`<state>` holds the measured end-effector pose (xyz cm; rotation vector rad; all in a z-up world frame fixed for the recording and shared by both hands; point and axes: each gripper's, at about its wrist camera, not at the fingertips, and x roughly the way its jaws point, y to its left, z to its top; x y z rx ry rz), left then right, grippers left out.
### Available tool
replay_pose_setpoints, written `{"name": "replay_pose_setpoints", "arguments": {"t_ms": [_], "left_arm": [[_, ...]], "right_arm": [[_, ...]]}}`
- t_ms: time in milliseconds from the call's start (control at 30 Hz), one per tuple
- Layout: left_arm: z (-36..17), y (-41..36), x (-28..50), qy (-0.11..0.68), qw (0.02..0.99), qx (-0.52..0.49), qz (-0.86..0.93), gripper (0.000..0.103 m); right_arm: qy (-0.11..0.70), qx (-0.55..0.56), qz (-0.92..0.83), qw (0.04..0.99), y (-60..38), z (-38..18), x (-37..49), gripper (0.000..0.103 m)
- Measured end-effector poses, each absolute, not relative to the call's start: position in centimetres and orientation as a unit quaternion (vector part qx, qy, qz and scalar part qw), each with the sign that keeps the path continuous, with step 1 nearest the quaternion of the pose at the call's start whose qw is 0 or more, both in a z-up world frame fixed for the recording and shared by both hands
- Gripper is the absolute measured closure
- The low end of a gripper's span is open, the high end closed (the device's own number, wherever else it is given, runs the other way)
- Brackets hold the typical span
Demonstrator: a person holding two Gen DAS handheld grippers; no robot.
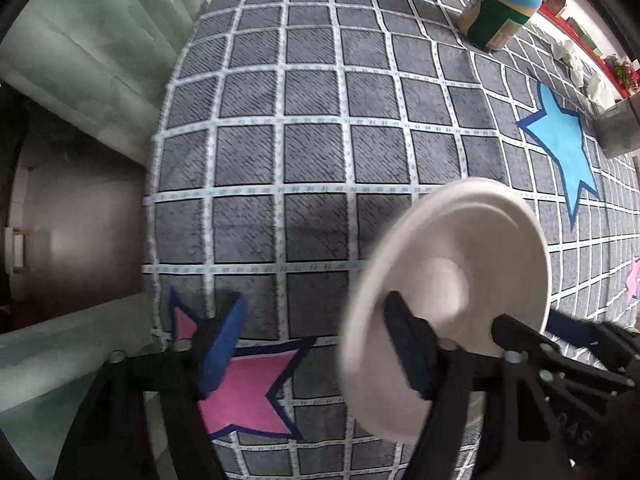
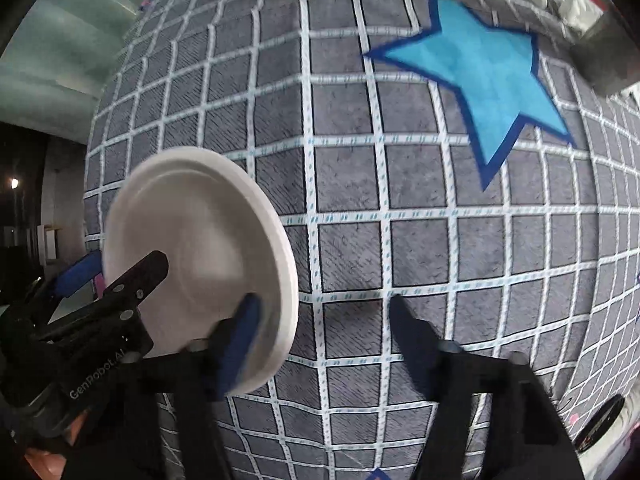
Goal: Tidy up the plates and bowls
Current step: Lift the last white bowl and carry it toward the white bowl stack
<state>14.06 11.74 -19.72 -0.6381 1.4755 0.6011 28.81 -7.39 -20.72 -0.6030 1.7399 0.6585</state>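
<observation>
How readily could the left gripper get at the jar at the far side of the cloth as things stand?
Probably not at once. The cloth between the left gripper and the jar lies bare, but a tilted white plate seems to sit against its right finger, with the right gripper close alongside.

left tongs [image 1: 320, 340]: black plastic frame, two angular fingers faced with blue pads
left tongs hardware: round silver screw heads at the base of each finger; ribbed black struts behind
right tongs [image 2: 320, 336]: black frame of the same build, one blue-padded finger, the other showing dark
right tongs hardware: small grey bolts where the fingers meet the crossbar
marking: white "GenRobot AI" lettering on the black body of the left tongs, read in the right wrist view
</observation>
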Motion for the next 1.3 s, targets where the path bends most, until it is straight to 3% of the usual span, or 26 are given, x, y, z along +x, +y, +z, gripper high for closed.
{"name": "replay_pose_setpoints", "arguments": {"t_ms": [200, 233, 300, 1033, 1300], "left_arm": [[-20.3, 10.6, 15.8, 0.654, 0.666, -0.275, 0.230, 0.070], [-20.3, 10.3, 16.1, 0.655, 0.667, -0.274, 0.226, 0.071], [-20.4, 9.6, 16.5, 0.656, 0.668, -0.276, 0.218, 0.073], [-19.7, -2.6, 9.8, 0.677, 0.656, -0.258, 0.211, 0.073], [-16.8, -8.2, 11.7, 0.663, 0.671, -0.243, 0.224, 0.073]], "right_arm": [[0.745, -0.246, 0.288, 0.548, -5.9, -21.9, 27.9, 0.068], [0.744, -0.251, 0.291, 0.547, -5.1, -22.2, 27.3, 0.068], [0.741, -0.260, 0.291, 0.547, -4.1, -22.3, 26.4, 0.079], [0.778, -0.254, 0.289, 0.497, -14.0, -21.6, 20.1, 0.081], [0.767, -0.250, 0.304, 0.507, -16.9, -19.4, 19.6, 0.081]]}}
